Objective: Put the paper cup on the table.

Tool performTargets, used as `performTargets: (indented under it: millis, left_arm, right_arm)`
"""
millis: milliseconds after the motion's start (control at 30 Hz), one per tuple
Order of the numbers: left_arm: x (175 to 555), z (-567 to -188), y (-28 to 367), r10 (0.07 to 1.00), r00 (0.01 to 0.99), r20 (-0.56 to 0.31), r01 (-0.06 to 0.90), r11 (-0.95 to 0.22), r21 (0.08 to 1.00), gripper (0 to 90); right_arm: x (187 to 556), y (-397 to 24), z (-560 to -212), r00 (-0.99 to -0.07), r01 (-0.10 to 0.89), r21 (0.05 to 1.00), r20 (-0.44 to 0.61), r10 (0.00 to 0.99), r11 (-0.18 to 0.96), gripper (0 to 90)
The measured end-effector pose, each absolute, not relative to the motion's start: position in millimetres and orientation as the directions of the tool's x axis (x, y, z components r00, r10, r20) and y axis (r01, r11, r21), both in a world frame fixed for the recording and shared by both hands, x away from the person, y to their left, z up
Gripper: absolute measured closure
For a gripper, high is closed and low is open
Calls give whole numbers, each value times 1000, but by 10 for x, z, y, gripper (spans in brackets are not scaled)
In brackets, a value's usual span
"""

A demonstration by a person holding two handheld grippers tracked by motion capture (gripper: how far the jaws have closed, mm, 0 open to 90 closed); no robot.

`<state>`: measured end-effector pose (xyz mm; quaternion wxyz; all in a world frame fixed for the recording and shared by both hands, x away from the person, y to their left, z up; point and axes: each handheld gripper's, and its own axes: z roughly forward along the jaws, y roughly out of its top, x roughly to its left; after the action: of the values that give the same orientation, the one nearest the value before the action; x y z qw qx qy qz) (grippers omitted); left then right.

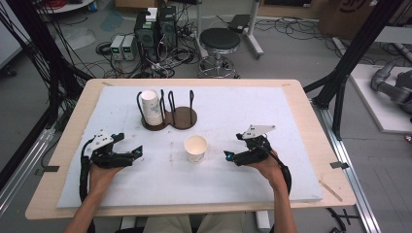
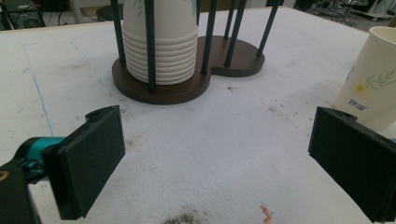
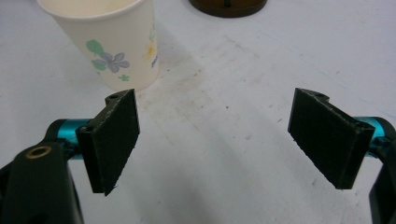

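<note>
Right now the table (image 1: 291, 111) spreads wide ahead of both my grippers, and the wooden holder (image 1: 182, 118) with its stack of cups (image 1: 151, 108) stands well beyond them. Nearer, a single paper cup (image 1: 196, 148) stands upright between my two grippers, closer to the right one. My left gripper (image 1: 137, 153) rests with jaws wide apart, holding nothing; my right gripper (image 1: 227, 156) is the same, the cup just ahead of its left jaw. To take the cup well, I judge I should bring the right gripper level around its middle and close gently, so the thin wall doesn't crush.
</note>
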<state>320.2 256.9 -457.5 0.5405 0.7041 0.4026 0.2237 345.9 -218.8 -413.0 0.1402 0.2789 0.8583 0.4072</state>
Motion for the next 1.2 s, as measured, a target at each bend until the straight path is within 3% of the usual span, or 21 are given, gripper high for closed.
performTargets:
  millis: [1200]
  left_arm:
    - [3191,-4575,2583,816,564,-128,323,-75,944,37]
  right_arm:
    - [3339,-2616,-4334,-641,334,906,14,768,262,169]
